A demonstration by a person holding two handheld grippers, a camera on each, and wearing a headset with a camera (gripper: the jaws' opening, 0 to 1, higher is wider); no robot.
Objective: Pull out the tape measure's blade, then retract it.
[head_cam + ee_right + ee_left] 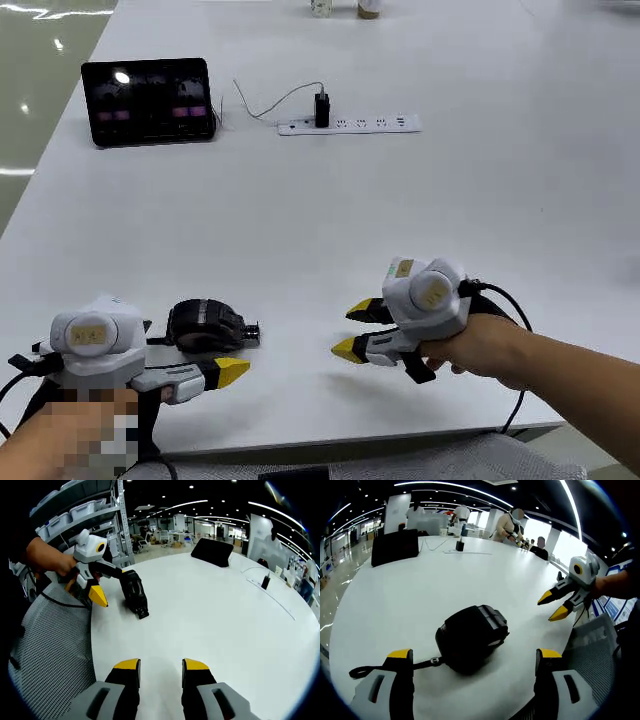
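Near edge of the white desk (400,200): the left claw (474,655) lies low over the surface with its yellow-tipped jaws spread wide, holding nothing. The black tape measure (205,325) rests on the desk between these jaws; the left gripper view shows a gap of bare desk on either side of the case. No length of blade is drawn out. A thin black strap (370,670) runs from the case toward one jaw, and a small tab projects from the end of the case that faces the other claw.

Well apart from it along the same edge, the right claw (352,330) is held by a hand (480,345) and points back toward the tape measure. Its jaws stand apart with a narrower gap and grip nothing. A grey mesh chair back (50,645) sits just beyond the desk's edge, beneath the left claw as the right gripper view shows it.

Middle of the desk: bare surface.

Far part of the desk: a white power strip (350,125) carries a black plug-in charger (322,108), whose thin cable (270,100) leads toward a dark tablet (150,100) propped upright. Two small containers (345,8) at the far edge are too cropped to identify.
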